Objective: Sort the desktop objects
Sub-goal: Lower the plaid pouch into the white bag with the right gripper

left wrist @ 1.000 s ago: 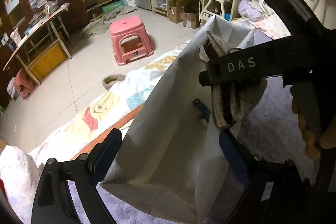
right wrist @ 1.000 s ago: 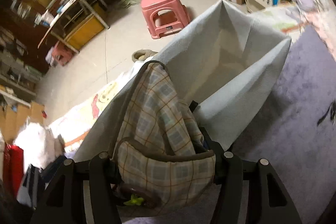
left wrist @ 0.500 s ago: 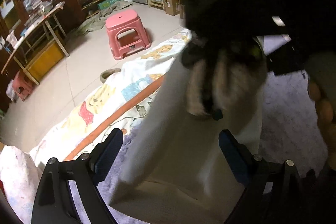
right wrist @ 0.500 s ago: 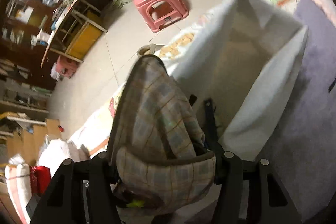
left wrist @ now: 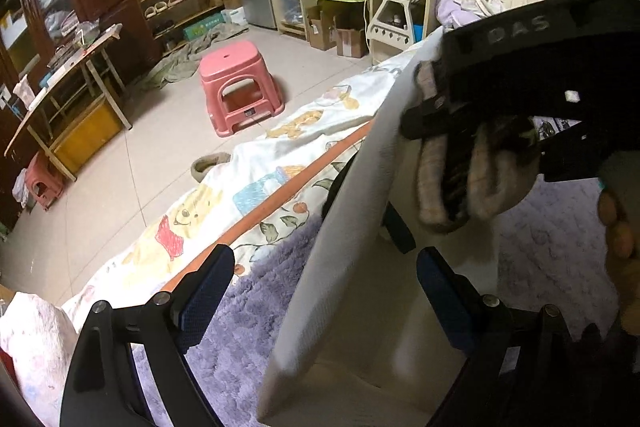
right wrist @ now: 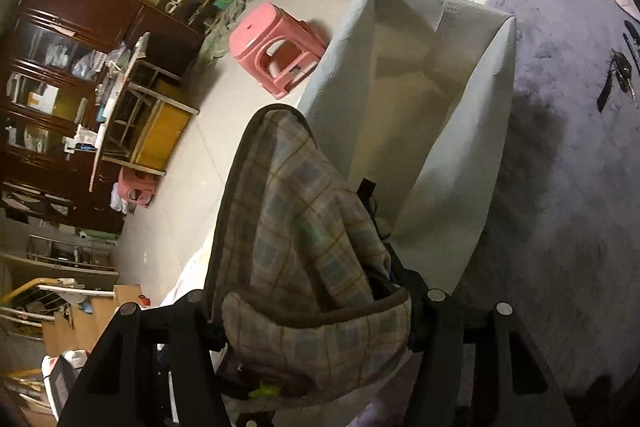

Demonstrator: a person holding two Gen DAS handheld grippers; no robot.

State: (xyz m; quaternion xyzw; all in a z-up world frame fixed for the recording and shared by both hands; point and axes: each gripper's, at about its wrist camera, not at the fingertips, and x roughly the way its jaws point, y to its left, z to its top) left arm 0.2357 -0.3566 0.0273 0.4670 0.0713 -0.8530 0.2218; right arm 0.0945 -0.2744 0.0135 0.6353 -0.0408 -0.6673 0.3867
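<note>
A white paper bag [left wrist: 352, 227] stands open on the purple rug [left wrist: 248, 311]. My left gripper [left wrist: 324, 279] is open wide and straddles the bag's near wall: one blue pad [left wrist: 440, 291] is inside the bag, the other [left wrist: 208, 287] outside over the rug, clear of the wall. My right gripper [right wrist: 308, 307] is shut on a plaid fabric pouch [right wrist: 296, 227], which it holds just in front of the bag's [right wrist: 404, 75] mouth. In the left wrist view the pouch [left wrist: 460, 179] hangs blurred under the right gripper [left wrist: 472, 123], above the bag's opening.
A cartoon-print sheet [left wrist: 192, 223] edges the rug on the left. A pink stool [left wrist: 236, 87], a slipper [left wrist: 208, 165] and a wooden table [left wrist: 68, 79] are on the tiled floor. Dark keys with a strap [right wrist: 618, 75] lie on the rug right of the bag.
The right gripper has rolled and shifted with the pouch, still over the bag's mouth. The bag's near wall now stands clear of the left pad. The left gripper has hardly moved.
</note>
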